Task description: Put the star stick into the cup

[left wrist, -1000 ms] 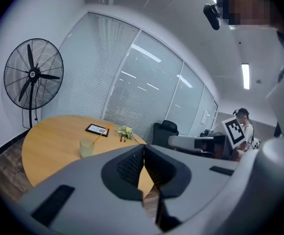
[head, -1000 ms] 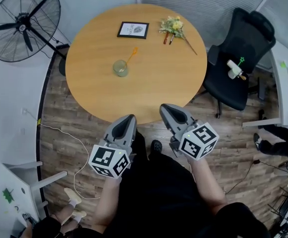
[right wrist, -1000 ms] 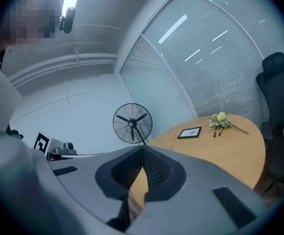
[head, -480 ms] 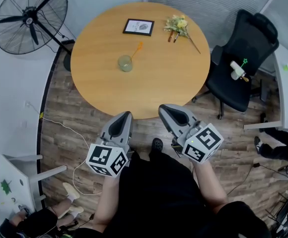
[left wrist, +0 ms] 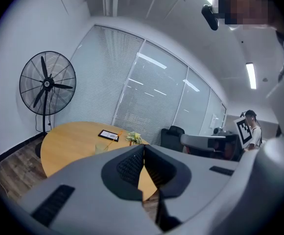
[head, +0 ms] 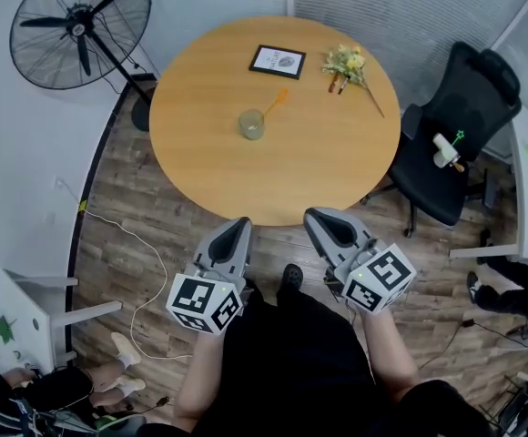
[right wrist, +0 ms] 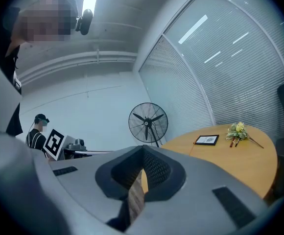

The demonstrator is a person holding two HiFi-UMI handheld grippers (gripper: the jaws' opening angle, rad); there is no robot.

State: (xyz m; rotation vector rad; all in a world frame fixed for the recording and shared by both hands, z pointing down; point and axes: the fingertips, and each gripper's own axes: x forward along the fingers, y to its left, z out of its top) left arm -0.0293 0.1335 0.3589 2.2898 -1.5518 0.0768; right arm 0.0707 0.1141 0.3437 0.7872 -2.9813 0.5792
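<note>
- Jaws of the grey left gripper (head: 238, 227) and grey right gripper (head: 322, 218) are pressed together, empty, short of the round wooden table (head: 337, 171).
- Orange star stick (head: 277, 103) lies there, just beside the pale green glass cup (head: 251, 124).

Light: bright, even, from overhead; ceiling strip light (left wrist: 251, 76) lit at right.
Shadows: soft, faint.
Glare: strip reflections on far glass wall (left wrist: 156, 89).
Distortion: gripper views fisheye w/ dark vignetted corners; head view wide-angle, edges bowed.
Focus: nearest parts soft in gripper views; far room sharp; head view crisp.
</note>
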